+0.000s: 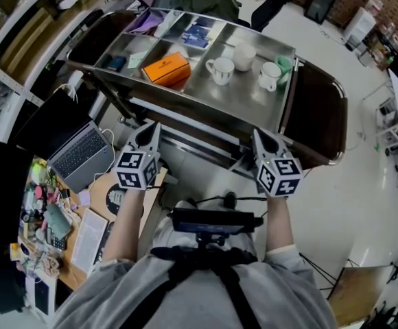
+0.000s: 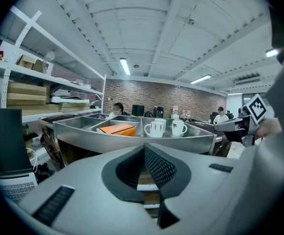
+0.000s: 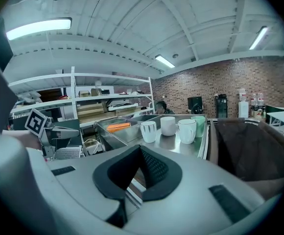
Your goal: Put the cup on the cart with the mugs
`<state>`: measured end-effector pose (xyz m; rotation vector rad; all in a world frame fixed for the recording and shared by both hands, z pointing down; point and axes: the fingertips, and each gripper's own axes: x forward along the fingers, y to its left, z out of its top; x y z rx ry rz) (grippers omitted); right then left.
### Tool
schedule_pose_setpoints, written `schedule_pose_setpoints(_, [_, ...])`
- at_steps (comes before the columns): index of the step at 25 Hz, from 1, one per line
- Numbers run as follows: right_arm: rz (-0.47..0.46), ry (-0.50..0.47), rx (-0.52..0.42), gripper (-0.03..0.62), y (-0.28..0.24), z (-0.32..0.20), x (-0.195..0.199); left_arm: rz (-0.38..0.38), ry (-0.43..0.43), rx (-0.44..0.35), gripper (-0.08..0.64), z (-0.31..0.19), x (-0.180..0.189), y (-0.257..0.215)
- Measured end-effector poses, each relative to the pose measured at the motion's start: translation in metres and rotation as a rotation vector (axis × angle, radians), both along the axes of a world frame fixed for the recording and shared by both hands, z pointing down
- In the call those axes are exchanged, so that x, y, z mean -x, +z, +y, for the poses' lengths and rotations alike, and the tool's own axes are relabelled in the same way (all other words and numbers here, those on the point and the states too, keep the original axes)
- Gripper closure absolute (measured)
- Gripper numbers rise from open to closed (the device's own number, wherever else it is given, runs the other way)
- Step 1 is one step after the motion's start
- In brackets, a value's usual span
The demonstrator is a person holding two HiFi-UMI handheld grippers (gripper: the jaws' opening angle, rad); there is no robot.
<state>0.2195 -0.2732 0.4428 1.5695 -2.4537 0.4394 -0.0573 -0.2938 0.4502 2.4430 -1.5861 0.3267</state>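
The steel cart (image 1: 206,105) stands in front of me, with three white mugs in its right compartment: one (image 1: 220,69) at the left, one (image 1: 244,55) behind it, one (image 1: 270,75) at the right. A pale green cup (image 1: 284,64) stands upright against the right-hand mug, by the cart's right rim. The right gripper view shows the green cup (image 3: 199,125) behind the white mugs (image 3: 186,130). My left gripper (image 1: 151,127) and right gripper (image 1: 259,134) are both held short of the cart's near edge. Each is shut with nothing in it, as the left gripper (image 2: 144,148) and right gripper (image 3: 140,150) show in their own views.
An orange box (image 1: 166,68) lies in the cart's middle compartment, with small items in the far ones. A laptop (image 1: 82,155) and a cluttered desk (image 1: 44,218) are at my left. A dark seat (image 1: 319,115) adjoins the cart's right end. Shelving (image 1: 20,26) runs along the left.
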Motion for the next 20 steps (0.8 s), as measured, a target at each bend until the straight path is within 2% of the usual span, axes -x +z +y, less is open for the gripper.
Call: schedule_pose_setpoints(20, [0.007,0.016,-0.001,0.598,0.0012,0.004,0.0075,-0.004,0.044,0.014,0.555,0.0069,0.0028,0.0081])
